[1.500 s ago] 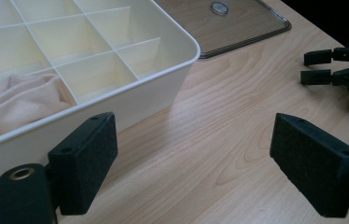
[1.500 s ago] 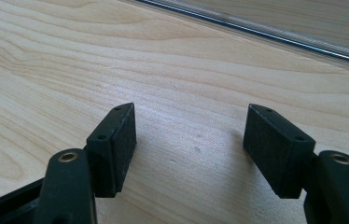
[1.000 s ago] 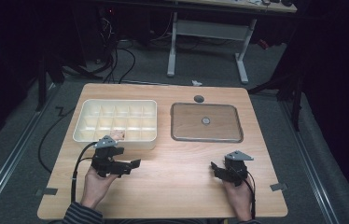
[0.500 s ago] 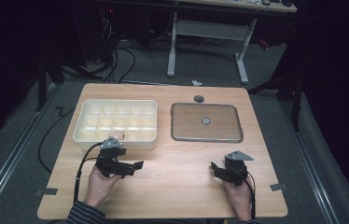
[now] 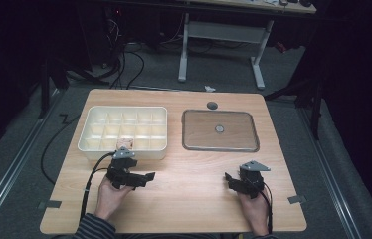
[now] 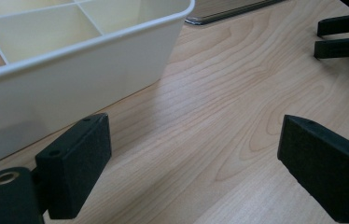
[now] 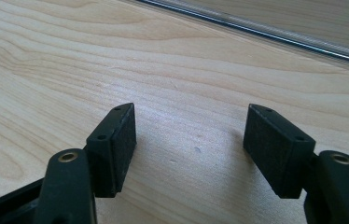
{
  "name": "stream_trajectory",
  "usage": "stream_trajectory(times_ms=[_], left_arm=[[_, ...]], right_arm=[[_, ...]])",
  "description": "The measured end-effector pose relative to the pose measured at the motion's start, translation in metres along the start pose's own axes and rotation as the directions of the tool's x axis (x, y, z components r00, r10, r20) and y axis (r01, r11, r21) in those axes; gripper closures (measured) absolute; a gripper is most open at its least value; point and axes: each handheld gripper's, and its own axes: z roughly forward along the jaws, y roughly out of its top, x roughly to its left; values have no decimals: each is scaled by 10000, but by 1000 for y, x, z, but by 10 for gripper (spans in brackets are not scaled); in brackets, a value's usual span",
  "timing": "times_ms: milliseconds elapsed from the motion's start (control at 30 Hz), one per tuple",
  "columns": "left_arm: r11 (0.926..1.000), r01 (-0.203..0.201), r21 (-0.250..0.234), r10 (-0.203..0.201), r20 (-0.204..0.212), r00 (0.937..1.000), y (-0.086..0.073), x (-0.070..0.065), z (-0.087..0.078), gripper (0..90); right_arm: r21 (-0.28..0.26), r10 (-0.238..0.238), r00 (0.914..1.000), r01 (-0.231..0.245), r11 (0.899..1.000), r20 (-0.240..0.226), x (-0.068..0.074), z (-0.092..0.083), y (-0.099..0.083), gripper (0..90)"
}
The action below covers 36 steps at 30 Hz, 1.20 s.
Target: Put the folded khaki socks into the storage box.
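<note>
Cream tray [image 5: 124,129], long axis crosswise

- My left gripper [image 5: 146,177] is black, with flat rectangular jaw pads and a trailing black cable.
- My right gripper [image 5: 229,178] carries a grey three-cornered plate.
- My sleeve [image 5: 94,229] is striped.
</note>
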Motion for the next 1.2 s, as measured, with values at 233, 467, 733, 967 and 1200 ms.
stream_trajectory(times_ms=[233, 467, 733, 967, 1200], left_arm=[[9998, 48, 173, -40, -468, 9989, -6, 5, 7, 126], [9997, 95, 228, -76, -834, 9965, -9, 8, 15, 136], [9996, 121, 237, -94, -1092, 9940, -10, 12, 23, 144], [9996, 47, 278, -9, -1375, 9905, -14, 13, 28, 144], [9989, 22, 470, 54, -1607, 9870, -18, 15, 33, 144]], right_arm=[[0, -4, 10000, 4, 10000, -5, 0, 0, 0, 345], [1, -4, 10000, 4, 10000, -1, 0, 0, 0, 345], [4, -9, 10000, 9, 10000, -3, 0, 0, 0, 344], [5, -9, 10000, 9, 10000, -4, 0, 0, 0, 344], [5, -11, 10000, 11, 10000, -3, 0, 0, 0, 344]])
